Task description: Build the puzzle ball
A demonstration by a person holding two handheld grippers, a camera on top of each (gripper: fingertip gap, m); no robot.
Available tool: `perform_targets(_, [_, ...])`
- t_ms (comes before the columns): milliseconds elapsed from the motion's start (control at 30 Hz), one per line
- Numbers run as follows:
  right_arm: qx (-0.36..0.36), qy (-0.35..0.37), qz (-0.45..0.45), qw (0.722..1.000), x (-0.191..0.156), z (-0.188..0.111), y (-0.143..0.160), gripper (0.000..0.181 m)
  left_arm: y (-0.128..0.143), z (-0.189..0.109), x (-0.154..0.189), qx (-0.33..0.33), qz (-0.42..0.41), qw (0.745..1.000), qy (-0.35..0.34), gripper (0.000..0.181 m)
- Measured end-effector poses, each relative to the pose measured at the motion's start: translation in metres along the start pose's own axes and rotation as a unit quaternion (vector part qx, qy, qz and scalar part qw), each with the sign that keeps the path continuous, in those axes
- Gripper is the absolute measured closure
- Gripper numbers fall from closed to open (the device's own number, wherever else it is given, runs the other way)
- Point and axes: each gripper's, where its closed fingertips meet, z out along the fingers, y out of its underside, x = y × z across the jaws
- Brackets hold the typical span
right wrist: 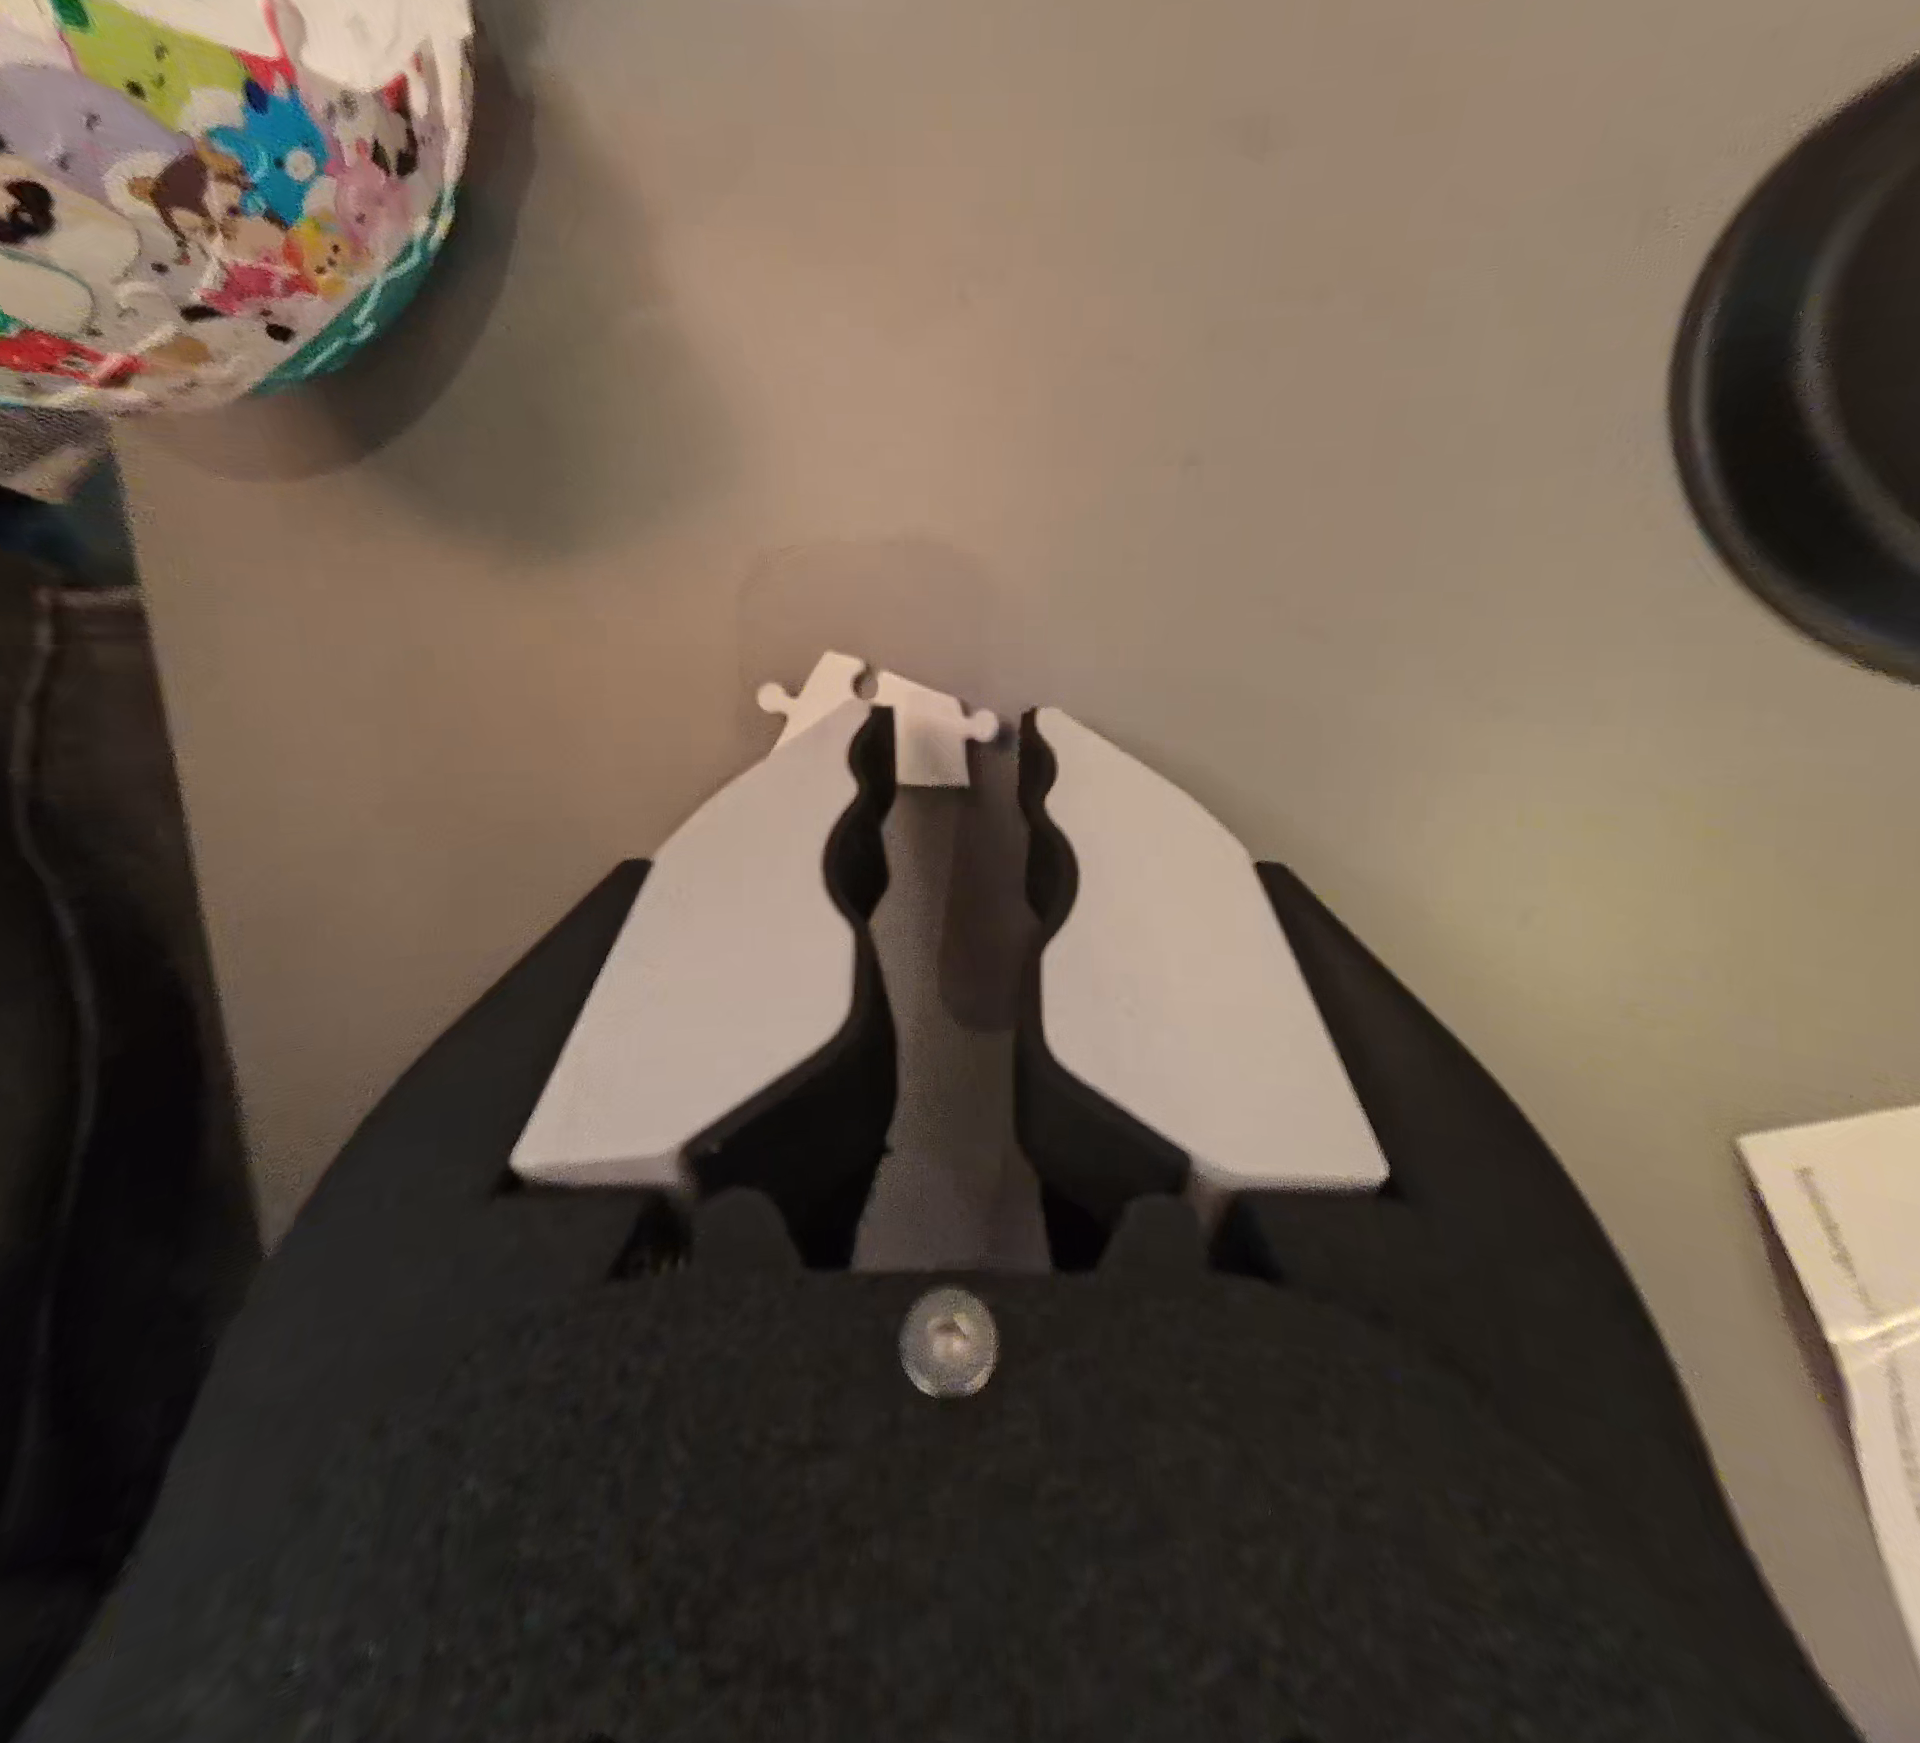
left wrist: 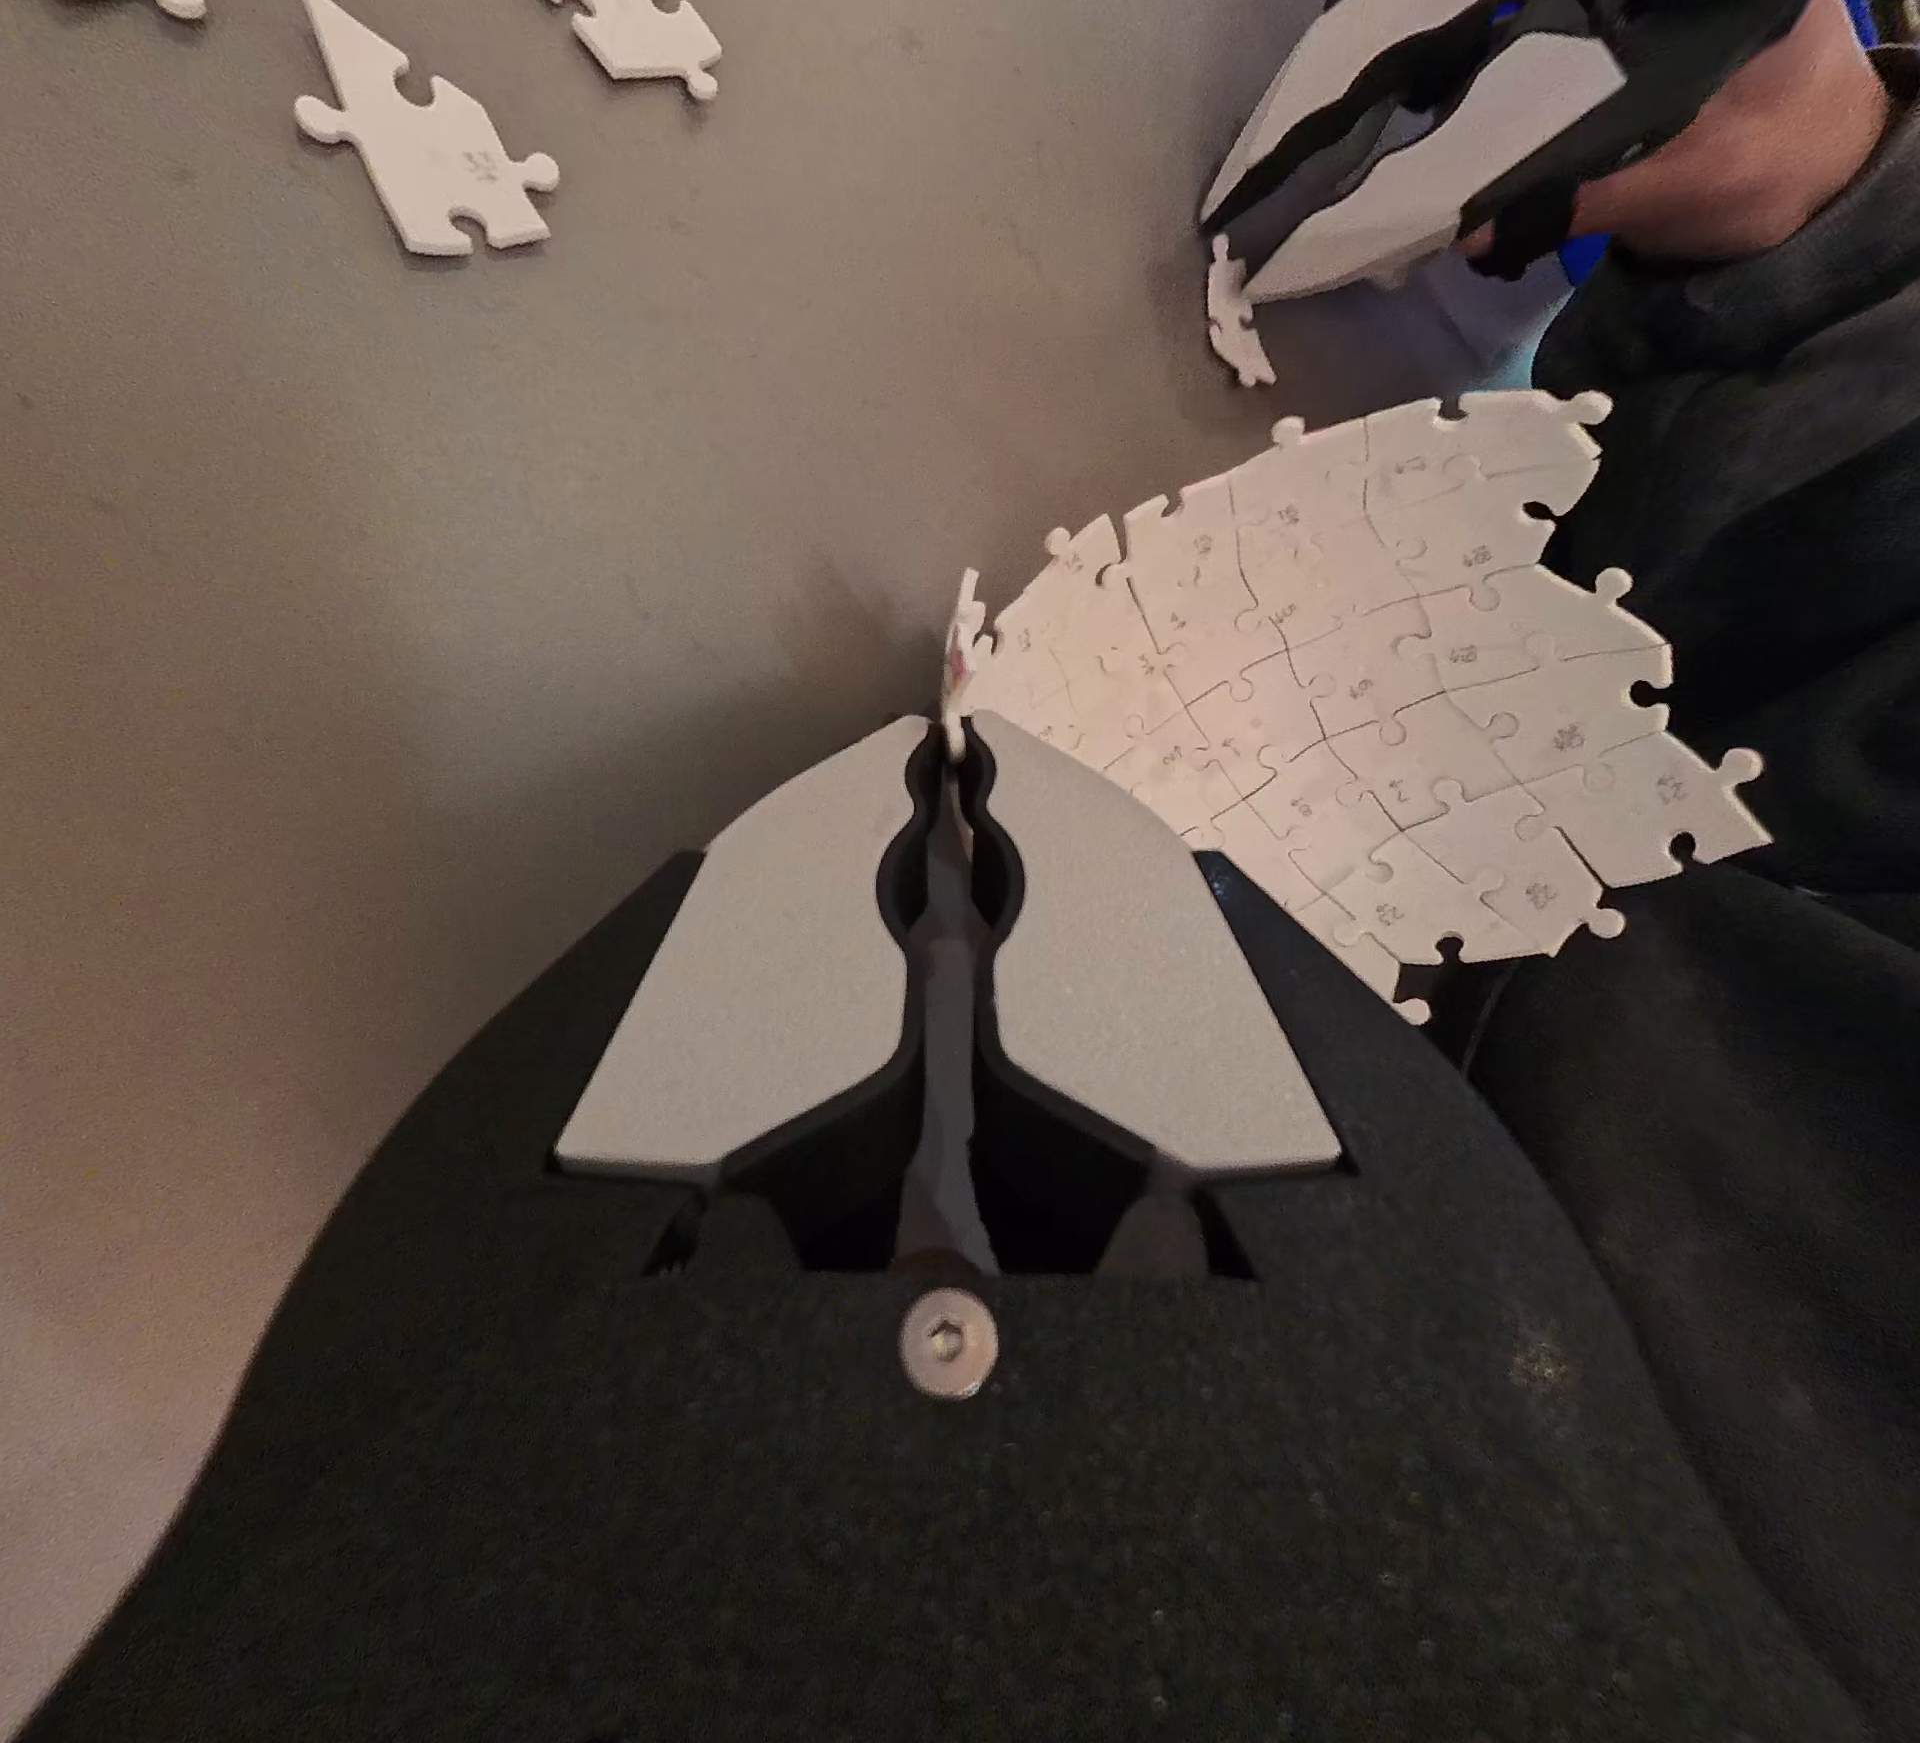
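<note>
My left gripper (left wrist: 951, 737) is shut on the rim of the part-built puzzle ball (left wrist: 1382, 706), a curved shell of joined pieces held above the table. The left wrist view shows its white numbered inside. The right wrist view shows its colourful outside (right wrist: 208, 135) at the top left. My right gripper (right wrist: 951, 717) has its jaws a little apart, tips down at a small white puzzle piece (right wrist: 914, 717) on the grey table. The piece lies partly under the left finger. This gripper (left wrist: 1231, 239) and the piece (left wrist: 1236, 311) also show at the upper right of the left wrist view.
Several loose white pieces (left wrist: 426, 135) lie on the grey table (left wrist: 831, 291) at the far left. A black round object (right wrist: 1818, 405) stands to the right of my right gripper. A white paper sheet (right wrist: 1849, 1278) lies at the lower right. A person's dark clothing (left wrist: 1766, 550) borders the table. Some 20 centimeters of space lies between my two pairs of fingers.
</note>
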Motion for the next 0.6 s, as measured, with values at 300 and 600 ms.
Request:
perform_targets(300, [-0.012, 0.052, -0.071, 0.996, -0.006, 0.004, 0.004, 0.181, 0.0, 0.0, 0.0, 0.0, 0.0, 1.0, 0.0, 0.18])
perform_targets(600, [0.091, 0.0, -0.081, 0.993, -0.05, -0.033, -0.027, 0.167, 0.0, 0.0, 0.0, 0.001, 0.0, 1.0, -0.001, 0.18])
